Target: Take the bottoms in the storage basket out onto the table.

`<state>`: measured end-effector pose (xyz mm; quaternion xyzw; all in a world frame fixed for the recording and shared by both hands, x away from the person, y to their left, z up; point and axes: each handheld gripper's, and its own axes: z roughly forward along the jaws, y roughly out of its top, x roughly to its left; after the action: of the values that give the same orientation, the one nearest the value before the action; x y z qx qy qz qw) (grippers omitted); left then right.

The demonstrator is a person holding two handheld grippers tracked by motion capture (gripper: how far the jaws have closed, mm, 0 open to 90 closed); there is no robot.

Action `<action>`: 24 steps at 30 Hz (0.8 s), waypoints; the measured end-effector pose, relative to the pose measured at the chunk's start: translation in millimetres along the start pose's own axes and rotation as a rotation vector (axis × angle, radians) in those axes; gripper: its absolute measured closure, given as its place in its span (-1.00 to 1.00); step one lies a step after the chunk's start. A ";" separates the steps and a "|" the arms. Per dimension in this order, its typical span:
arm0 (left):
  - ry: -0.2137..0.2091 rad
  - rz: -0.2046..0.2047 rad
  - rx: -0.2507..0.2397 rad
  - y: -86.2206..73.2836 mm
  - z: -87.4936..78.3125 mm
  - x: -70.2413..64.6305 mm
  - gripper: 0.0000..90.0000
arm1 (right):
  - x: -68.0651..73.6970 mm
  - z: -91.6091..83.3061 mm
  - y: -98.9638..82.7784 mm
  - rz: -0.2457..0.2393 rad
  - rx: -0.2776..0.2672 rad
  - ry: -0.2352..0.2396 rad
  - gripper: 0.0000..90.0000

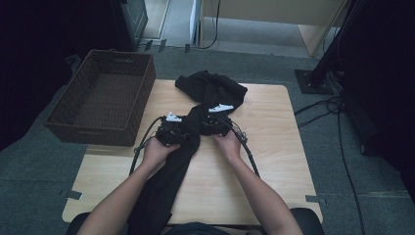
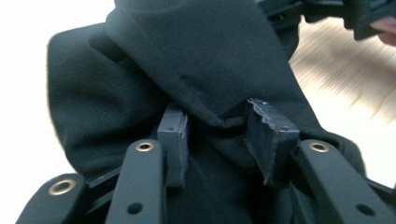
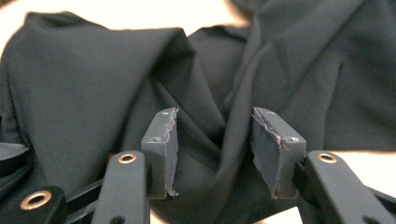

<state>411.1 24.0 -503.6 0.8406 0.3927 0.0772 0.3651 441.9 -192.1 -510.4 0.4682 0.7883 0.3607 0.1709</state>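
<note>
While black garment (image 1: pixel 195 122) bunches mid-table, fold sits between each claw's parted jaws

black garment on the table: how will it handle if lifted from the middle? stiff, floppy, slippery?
Probably floppy: the black garment lies bunched at the far end and trails off the near table edge, so it would likely sag either side of a grip. Deep soft folds between the right gripper pads suggest thin, light cloth. Its smooth surface may slip unless the left gripper takes a thick fold.
</note>
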 end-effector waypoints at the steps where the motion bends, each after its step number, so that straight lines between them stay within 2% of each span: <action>1: -0.005 0.004 -0.008 -1.2 1.7 0.4 0.34 | 0.0 0.0 0.0 0.000 0.000 0.000 0.18; 4: -0.002 0.000 -0.011 -2.0 1.2 0.0 0.34 | -3.6 5.8 -2.3 0.002 -0.015 -0.007 0.21; 5: -0.003 0.013 -0.014 -4.3 0.5 -2.2 0.35 | -5.3 7.9 -1.2 -0.019 -0.020 -0.026 0.22; 7: -0.009 0.019 -0.010 -4.9 0.1 -2.9 0.35 | -7.3 9.3 0.6 -0.019 -0.015 -0.031 0.22; 14: -0.034 0.027 -0.019 -8.3 0.4 -9.1 0.43 | -26.3 23.1 17.7 0.013 0.001 -0.059 0.24; 16: -0.044 0.026 -0.019 -9.9 -0.3 -11.9 0.44 | -25.8 22.8 17.6 0.012 0.003 -0.060 0.24; 20: -0.071 0.051 -0.005 -15.9 -4.6 -20.7 0.46 | -26.5 14.4 12.0 0.006 0.019 -0.055 0.21; 22: -0.071 0.055 -0.005 -17.3 -5.3 -22.2 0.47 | -27.2 13.2 11.4 0.004 0.024 -0.054 0.21; 24: -0.070 0.057 -0.012 -19.2 -6.0 -23.7 0.47 | -30.1 8.5 11.6 0.026 0.045 -0.041 0.23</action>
<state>380.9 18.5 -508.5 0.8515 0.3550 0.0605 0.3812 469.3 -211.1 -509.8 0.4895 0.7865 0.3352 0.1717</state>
